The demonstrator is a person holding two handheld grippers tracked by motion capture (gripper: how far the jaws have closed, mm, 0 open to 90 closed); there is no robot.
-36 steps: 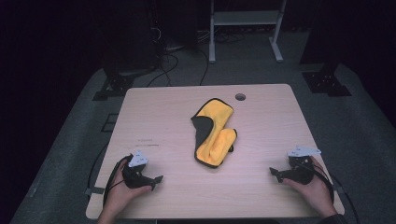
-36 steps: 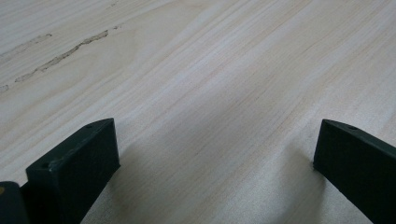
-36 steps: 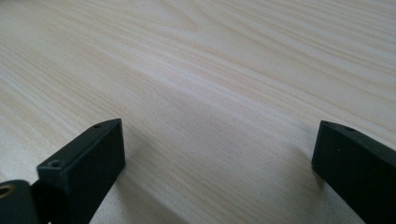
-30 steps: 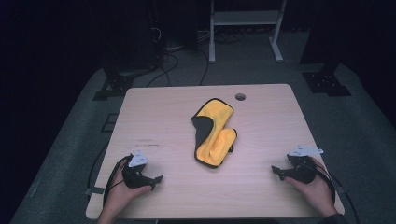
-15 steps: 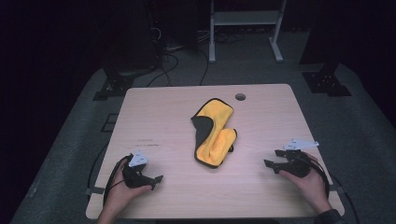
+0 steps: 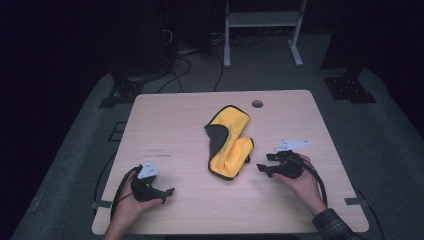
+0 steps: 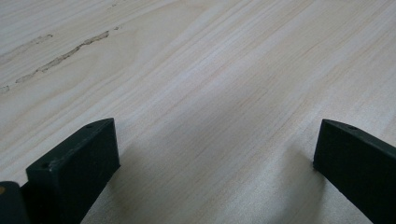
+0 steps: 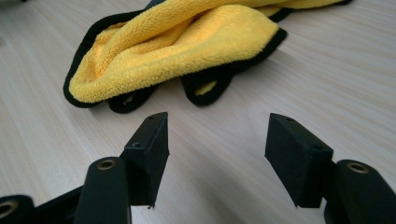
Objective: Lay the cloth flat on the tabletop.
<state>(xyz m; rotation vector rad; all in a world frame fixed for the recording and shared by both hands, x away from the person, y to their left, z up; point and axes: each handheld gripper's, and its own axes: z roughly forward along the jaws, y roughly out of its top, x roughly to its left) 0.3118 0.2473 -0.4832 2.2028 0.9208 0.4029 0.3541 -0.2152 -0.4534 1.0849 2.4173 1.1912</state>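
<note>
The wooden table [image 6: 165, 130] is taking up the middle of the high view, its near edge cut off at the bottom and the room beyond it lying too dark to make out. A small round hole [image 6: 257, 104] is sitting near its far edge. The yellow cloth [image 6: 227, 142] with black edging is lying crumpled near the table's centre, its long axis running from the far edge toward the person, the near end leaning slightly left. Its folds are hiding the underside, and in the right gripper view its far end is running off the top. The right gripper [image 6: 265, 162] is pointing at the cloth from just beside it, jaws partly open and just now closing, with nothing between them. The left gripper [image 6: 169, 192] is resting well apart from the cloth, jaws spread wide over bare wood, holding nothing.
</note>
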